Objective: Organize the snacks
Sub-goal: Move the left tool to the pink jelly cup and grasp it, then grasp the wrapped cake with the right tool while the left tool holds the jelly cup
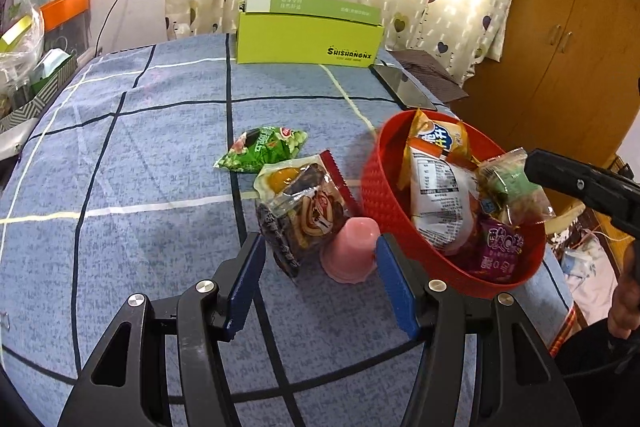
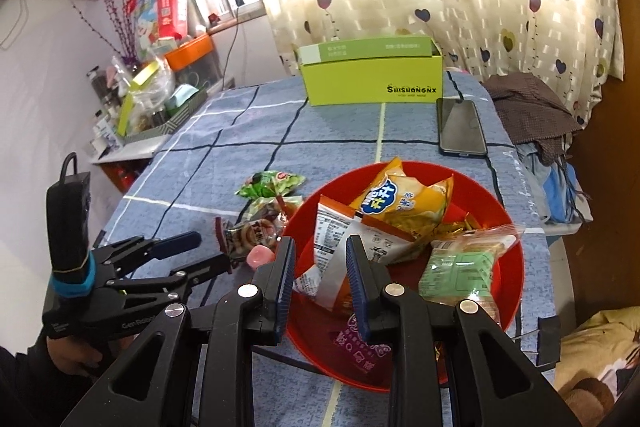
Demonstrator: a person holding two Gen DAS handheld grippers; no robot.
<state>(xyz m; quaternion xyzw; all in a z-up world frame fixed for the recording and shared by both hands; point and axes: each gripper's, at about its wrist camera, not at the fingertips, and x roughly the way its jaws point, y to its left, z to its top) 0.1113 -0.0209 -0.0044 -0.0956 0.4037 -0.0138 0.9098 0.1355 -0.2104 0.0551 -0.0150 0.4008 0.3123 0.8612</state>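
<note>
Left wrist view: the left gripper (image 1: 320, 267) has its jaws spread wide, empty, either side of a pink jelly cup (image 1: 351, 251) just left of the red bowl (image 1: 384, 199). A brown cake packet (image 1: 304, 211) and a green packet (image 1: 264, 149) lie further left of the bowl.

Right wrist view: the right gripper (image 2: 320, 277) hangs over the red bowl (image 2: 516, 267), its jaws narrowly parted and holding nothing. A yellow chip bag (image 2: 404, 203) and a white packet (image 2: 340, 231) lie inside the bowl.

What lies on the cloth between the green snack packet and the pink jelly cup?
In the left wrist view, a clear-wrapped pastry packet lies between the green snack packet and the pink jelly cup.
</note>
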